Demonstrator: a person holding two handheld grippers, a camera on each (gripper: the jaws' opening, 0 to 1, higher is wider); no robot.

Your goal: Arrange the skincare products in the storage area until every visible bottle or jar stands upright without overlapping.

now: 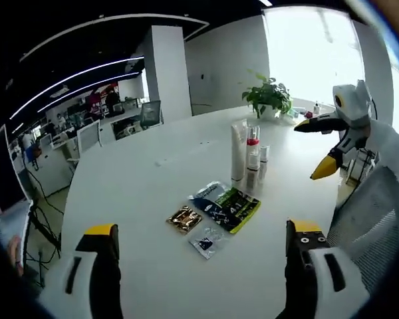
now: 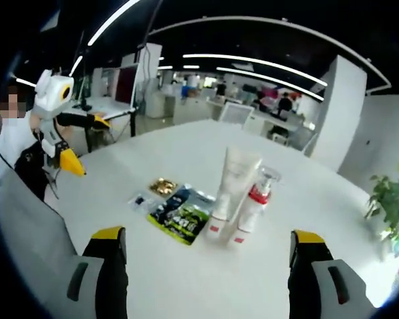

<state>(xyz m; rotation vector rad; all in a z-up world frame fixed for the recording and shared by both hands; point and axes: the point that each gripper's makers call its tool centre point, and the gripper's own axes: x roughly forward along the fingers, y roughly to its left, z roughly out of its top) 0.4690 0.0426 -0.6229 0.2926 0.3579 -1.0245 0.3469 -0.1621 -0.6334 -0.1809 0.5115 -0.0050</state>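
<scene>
A wide white round table (image 1: 153, 199) carries everything. Near its middle stands a small cluster of skincare products, all upright and touching or nearly so: a tall white squeeze tube (image 1: 238, 151) standing on its cap, a clear bottle with a red collar and clear cap (image 1: 253, 156) pressed against it, and a slimmer white tube (image 1: 264, 161) just behind the bottle. In the right gripper view the same tall tube (image 2: 231, 189) and red-collared bottle (image 2: 251, 209) stand side by side, leaning together.

Just beside the cluster, on the side toward the left gripper, flat sachets lie on the table: a dark blue and green foil packet (image 1: 227, 207), a small gold foil packet (image 1: 184, 218) and a small clear packet with a dark label (image 1: 205, 242). The gold one sits apart from the others; the clear one lies at the edge of the dark packet.

The left gripper (image 1: 203, 249) hangs above the table well short of the sachets, its black, yellow-tipped jaws spread wide with nothing between them. The right gripper (image 2: 209, 249) hangs on the opposite side of the cluster, jaws equally wide apart and holding nothing.

A potted green plant (image 1: 269, 98) stands beyond the cluster near the table's far edge
</scene>
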